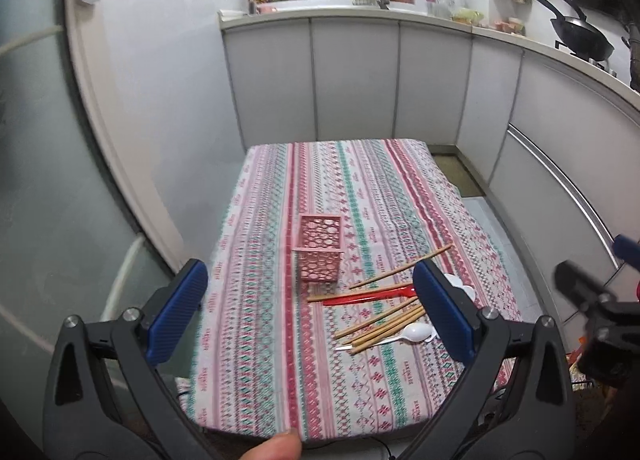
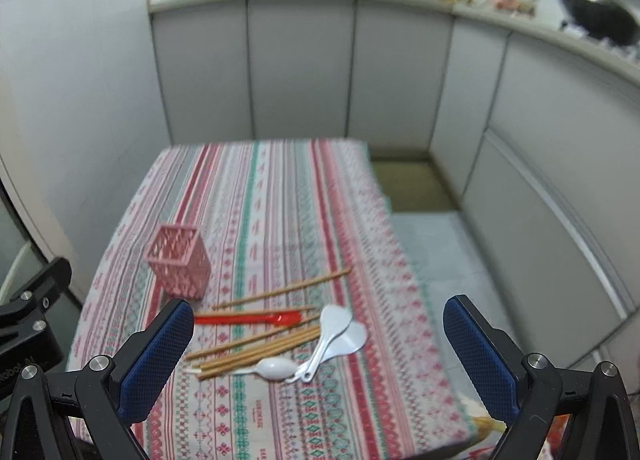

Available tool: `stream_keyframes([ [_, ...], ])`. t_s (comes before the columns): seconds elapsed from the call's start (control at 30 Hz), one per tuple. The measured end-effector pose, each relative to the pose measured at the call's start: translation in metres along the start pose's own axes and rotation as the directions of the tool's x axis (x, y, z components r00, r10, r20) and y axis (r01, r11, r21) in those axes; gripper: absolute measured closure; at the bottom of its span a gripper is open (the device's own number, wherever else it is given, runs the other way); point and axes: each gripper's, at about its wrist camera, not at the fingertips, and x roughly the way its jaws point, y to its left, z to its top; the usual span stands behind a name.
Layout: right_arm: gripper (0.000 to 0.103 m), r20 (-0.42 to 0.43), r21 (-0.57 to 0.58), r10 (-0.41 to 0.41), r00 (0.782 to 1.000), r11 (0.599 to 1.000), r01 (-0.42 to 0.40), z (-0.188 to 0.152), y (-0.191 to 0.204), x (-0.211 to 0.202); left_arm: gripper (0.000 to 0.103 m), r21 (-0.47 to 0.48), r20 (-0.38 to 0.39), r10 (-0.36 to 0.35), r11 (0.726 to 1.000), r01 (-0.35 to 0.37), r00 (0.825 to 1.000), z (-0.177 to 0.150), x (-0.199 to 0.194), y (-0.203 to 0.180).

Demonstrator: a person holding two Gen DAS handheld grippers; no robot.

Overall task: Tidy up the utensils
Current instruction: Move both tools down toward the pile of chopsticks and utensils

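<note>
Kitchen table w/ striped cloth: left gripper & right gripper both spread wide, holding nothing; bamboo chopsticks, red spoon, white spoons lie beside pink holder, prob light, stiff, slippery—pinch mid-shaft.

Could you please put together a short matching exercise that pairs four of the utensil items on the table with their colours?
Things:
1. basket
2. long-handled spoon
3. chopsticks
4. rice paddles

Colours:
A. white
B. red
C. pink
D. light brown wood

Right pairs: 1-C, 2-B, 3-D, 4-A.

All four lie or stand on the striped tablecloth. The basket stands upright and apart from the loose utensils. Both the left gripper and the right gripper are open and hold nothing.
</note>
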Motion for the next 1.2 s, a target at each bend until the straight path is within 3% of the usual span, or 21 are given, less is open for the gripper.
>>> stream_keyframes([
  [0.2,0.001,-0.105,0.002,0.008,0.994,1.000,-0.007,-0.001,-0.012,0.055,0.001,0.079,-0.074,-0.096,0.992,0.102,0.993,0.002,0.040,-0.016],
  [0.33,0.001,-0.165,-0.008,-0.021,0.986,1.000,0.020,0.004,-0.023,0.090,0.001,0.160,-0.113,-0.123,0.977,0.140,0.986,0.001,0.069,-0.032],
  [0.47,0.001,-0.261,0.020,0.008,0.965,1.000,-0.003,0.005,-0.041,0.133,0.001,0.250,-0.159,-0.115,0.956,0.153,0.980,-0.003,0.098,-0.042],
  [0.57,0.001,-0.329,0.069,0.045,0.943,0.997,-0.024,0.003,-0.053,0.163,0.001,0.264,-0.205,-0.124,0.948,0.177,0.971,-0.007,0.120,-0.045],
  [0.77,0.002,-0.433,0.118,0.065,0.899,0.993,-0.015,-0.009,-0.076,0.212,0.001,0.327,-0.348,-0.114,0.916,0.234,0.931,-0.017,0.169,-0.061],
  [0.87,0.006,-0.463,0.148,0.068,0.884,0.989,0.001,-0.013,-0.091,0.229,0.004,0.321,-0.415,-0.139,0.902,0.288,0.899,-0.016,0.193,-0.074],
  [1.0,0.010,-0.487,0.190,0.069,0.871,0.981,0.028,-0.017,-0.112,0.243,0.008,0.374,-0.444,-0.142,0.868,0.327,0.885,-0.012,0.214,-0.102],
  [1.07,0.012,-0.497,0.222,0.085,0.863,0.975,0.032,-0.021,-0.125,0.249,0.013,0.391,-0.465,-0.152,0.849,0.356,0.872,-0.008,0.226,-0.118],
  [1.2,0.012,-0.509,0.249,0.072,0.858,0.966,0.066,-0.025,-0.140,0.256,0.034,0.402,-0.516,-0.168,0.818,0.411,0.840,-0.002,0.263,-0.153],
])
